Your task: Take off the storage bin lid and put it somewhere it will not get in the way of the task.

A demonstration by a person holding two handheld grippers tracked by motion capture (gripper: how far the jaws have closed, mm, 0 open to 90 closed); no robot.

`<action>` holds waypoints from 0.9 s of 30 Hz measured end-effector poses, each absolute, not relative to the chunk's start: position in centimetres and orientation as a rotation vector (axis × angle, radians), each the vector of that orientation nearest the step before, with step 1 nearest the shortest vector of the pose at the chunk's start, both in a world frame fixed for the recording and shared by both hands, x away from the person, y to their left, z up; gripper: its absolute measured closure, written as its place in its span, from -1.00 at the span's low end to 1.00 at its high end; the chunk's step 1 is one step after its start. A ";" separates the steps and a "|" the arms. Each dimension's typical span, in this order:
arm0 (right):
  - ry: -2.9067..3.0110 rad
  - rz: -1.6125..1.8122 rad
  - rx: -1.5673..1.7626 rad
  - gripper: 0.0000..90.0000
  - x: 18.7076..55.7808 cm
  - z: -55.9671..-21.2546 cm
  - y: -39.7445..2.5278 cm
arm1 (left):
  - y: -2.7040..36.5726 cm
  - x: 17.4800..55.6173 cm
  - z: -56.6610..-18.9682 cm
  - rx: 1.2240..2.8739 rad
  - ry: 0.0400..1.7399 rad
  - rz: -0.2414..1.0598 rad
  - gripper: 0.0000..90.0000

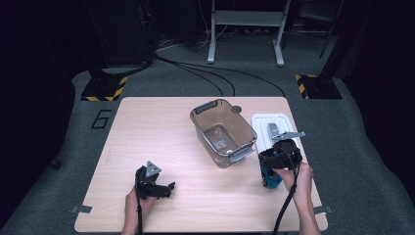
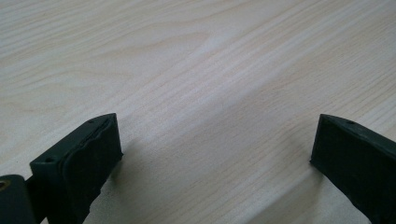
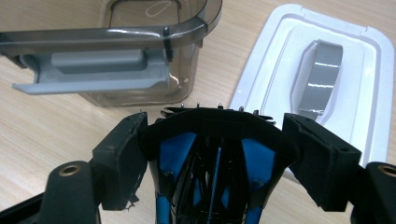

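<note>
Blue-and-black insert sat pinched in the right tongs, beside the container; left tongs were spread.

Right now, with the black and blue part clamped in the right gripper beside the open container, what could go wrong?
The right gripper grips the black and blue part only at its flared sides, so it might slip or tilt. The clear container stands close by; its latch could be knocked. The white lid lies just behind and could get shoved.
</note>
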State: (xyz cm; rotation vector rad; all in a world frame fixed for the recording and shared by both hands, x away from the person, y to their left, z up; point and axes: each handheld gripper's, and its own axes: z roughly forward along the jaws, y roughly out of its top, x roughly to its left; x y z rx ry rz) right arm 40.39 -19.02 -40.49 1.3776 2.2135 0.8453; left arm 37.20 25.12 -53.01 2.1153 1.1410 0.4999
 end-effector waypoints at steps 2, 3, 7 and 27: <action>2.213 0.840 1.376 -0.46 40.7 -40.3 -19.1 | 25.1 37.2 -53.1 2.106 1.145 0.503 -0.97; 2.213 0.840 1.376 -0.46 40.7 -40.3 -19.1 | 25.0 37.2 -53.1 2.104 1.147 0.502 -0.97; 2.201 0.846 1.379 -0.46 41.4 -39.9 -19.2 | 25.0 37.2 -53.1 2.104 1.148 0.503 -0.97; 2.180 0.820 1.386 -0.46 44.4 -38.1 -19.5 | 25.1 37.2 -53.1 2.105 1.147 0.502 -0.97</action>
